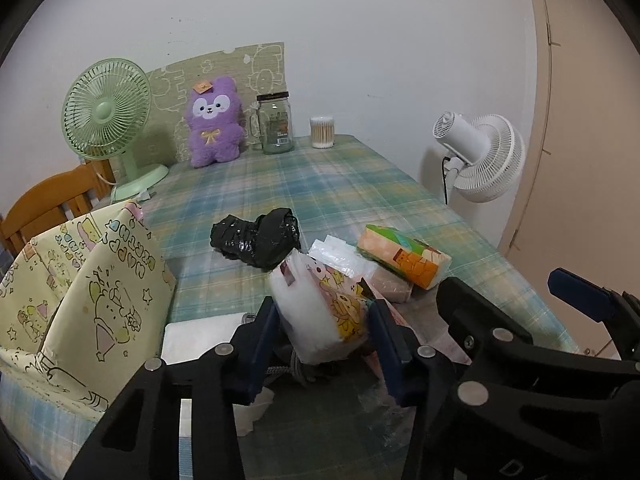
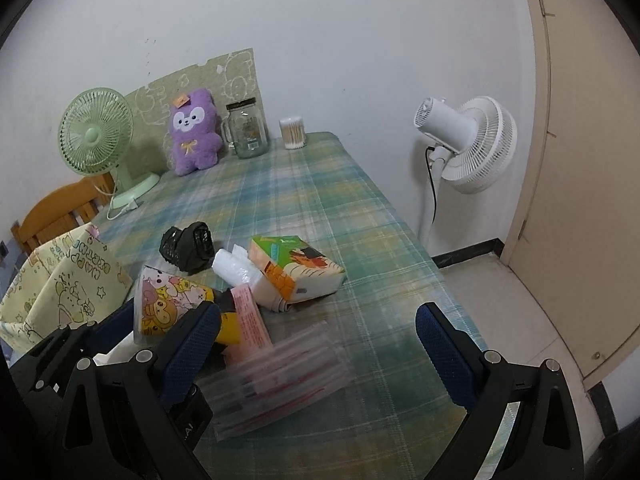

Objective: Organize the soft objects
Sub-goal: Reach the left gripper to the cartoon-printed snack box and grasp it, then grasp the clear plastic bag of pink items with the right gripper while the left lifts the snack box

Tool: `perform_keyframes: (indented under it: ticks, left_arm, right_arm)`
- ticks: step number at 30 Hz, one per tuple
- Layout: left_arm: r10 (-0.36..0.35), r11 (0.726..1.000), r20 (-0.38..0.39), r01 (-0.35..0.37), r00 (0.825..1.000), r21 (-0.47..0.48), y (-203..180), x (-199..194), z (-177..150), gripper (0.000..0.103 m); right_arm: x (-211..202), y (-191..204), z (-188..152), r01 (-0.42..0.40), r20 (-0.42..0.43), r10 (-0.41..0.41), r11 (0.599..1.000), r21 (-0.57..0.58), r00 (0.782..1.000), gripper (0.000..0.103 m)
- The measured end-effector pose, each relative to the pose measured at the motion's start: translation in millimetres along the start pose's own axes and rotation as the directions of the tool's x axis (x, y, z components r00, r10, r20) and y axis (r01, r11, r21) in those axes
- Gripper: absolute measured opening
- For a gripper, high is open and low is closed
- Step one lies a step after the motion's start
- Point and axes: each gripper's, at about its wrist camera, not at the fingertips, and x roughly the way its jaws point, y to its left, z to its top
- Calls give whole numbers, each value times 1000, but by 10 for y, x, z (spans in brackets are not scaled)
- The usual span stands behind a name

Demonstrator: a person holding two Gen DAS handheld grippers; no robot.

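My left gripper is shut on a white tissue pack with a cartoon print, both blue pads pressing its sides just above the checked tablecloth. From the right wrist view the same tissue pack shows at the lower left. My right gripper stands wide open over a clear plastic packet with pink stripes, touching nothing. A crumpled black plastic bag, a clear plastic bag and an orange-and-green tissue pack lie just beyond. A cream cartoon-print fabric bin stands open at the left.
At the back wall are a purple plush toy, a green desk fan, a glass jar and a tub of cotton swabs. A white standing fan is off the table's right edge; a wooden chair is behind the bin.
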Motion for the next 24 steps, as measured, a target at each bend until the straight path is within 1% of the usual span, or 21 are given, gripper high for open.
perform_keyframes:
  ticks: [3,7,9,15,18,20,23,24]
  left_arm:
    - [-9,1000,-3,9,1000,-10,36,-32,-40,44]
    - [-13,1000,-21,12,1000,-16,46,-78,-123,43]
    - [-4,1000,-28,3,1000,-5,21,-82,-167,43]
    - [-2,1000,-48,2,999,-1,21,-43,-218,43]
    - [-23,1000,-88,22,996,-13,31,37,-247,43]
    - [-20,1000,-108,19,994,-10,19,91,-265,43]
    - [-15,1000,-102,14,995,-5,-1,105,-257,43]
    - [-13,1000,-102,13,995,-3,-7,113,-253,43]
  right_arm:
    - [7,21,-14,-9,-8,9,1000,2,1000,99]
    - [38,63,-64,-1,-35,1,1000,14,999,99]
    - [82,102,-102,-7,-65,8,1000,16,998,91]
    - [185,122,-181,-11,-118,18,998,55,993,85]
    - [270,117,-213,-17,-150,28,997,74,988,81]
    - [336,111,-243,-20,-177,35,996,85,984,77]
    - [353,112,-245,-19,-168,34,996,90,985,70]
    - [359,105,-242,-18,-166,34,995,96,986,65]
